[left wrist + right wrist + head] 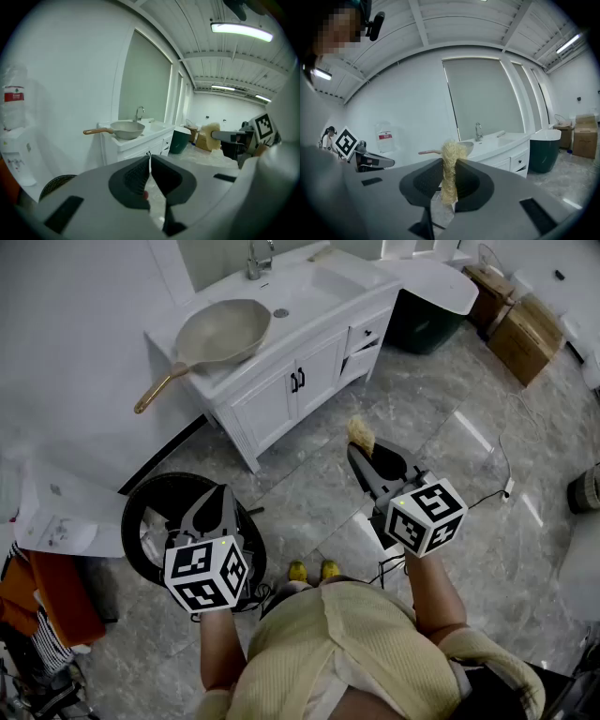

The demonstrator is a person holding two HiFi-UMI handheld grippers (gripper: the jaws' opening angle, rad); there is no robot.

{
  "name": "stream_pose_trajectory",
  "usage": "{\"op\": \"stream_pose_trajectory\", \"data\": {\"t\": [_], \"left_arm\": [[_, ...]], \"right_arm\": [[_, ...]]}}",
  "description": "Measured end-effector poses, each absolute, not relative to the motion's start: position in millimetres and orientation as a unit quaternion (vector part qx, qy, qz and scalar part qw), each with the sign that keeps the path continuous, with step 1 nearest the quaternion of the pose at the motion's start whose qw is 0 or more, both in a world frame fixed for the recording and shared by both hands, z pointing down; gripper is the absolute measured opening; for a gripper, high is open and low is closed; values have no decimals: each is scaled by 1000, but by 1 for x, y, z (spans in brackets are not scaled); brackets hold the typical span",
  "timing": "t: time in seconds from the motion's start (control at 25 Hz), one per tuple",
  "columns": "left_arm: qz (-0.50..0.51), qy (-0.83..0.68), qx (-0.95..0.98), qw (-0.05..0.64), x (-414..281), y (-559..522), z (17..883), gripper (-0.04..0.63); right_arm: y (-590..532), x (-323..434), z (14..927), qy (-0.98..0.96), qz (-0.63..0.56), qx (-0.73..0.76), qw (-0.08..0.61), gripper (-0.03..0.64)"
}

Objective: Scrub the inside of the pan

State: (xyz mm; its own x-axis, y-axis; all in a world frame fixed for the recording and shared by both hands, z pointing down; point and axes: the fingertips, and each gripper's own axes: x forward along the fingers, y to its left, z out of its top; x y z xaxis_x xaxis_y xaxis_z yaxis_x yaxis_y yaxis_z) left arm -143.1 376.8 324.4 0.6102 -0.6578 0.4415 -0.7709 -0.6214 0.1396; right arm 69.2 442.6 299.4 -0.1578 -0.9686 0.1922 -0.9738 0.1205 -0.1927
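Note:
A beige pan (220,330) with a wooden handle rests on the white vanity counter (309,292), handle sticking out to the left; it also shows in the left gripper view as the pan (126,130). My right gripper (357,448) is shut on a yellow fibrous scrubber (361,435), held over the floor well short of the vanity. The scrubber (450,169) stands pinched between the jaws in the right gripper view. My left gripper (221,495) hangs lower left, jaws shut with nothing between them (149,161).
A faucet (257,257) stands at the back of the vanity. A dark green bin (427,326) and cardboard boxes (525,334) stand to the right. A black round wire basket (161,521) sits on the marble floor by my left gripper. A cable (497,486) trails right.

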Motion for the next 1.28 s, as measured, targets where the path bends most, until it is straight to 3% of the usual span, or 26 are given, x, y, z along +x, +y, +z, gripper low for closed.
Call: {"op": "stream_pose_trajectory", "data": {"t": [0.76,1.28], "left_arm": [[187,-425,874,141,-93,395,332,67],[183,-418,879,138,-67,339,338,67]], "right_arm": [[444,115,312,-778,159,608,-10,77],[388,129,321,-782,165,601,5,77]]}}
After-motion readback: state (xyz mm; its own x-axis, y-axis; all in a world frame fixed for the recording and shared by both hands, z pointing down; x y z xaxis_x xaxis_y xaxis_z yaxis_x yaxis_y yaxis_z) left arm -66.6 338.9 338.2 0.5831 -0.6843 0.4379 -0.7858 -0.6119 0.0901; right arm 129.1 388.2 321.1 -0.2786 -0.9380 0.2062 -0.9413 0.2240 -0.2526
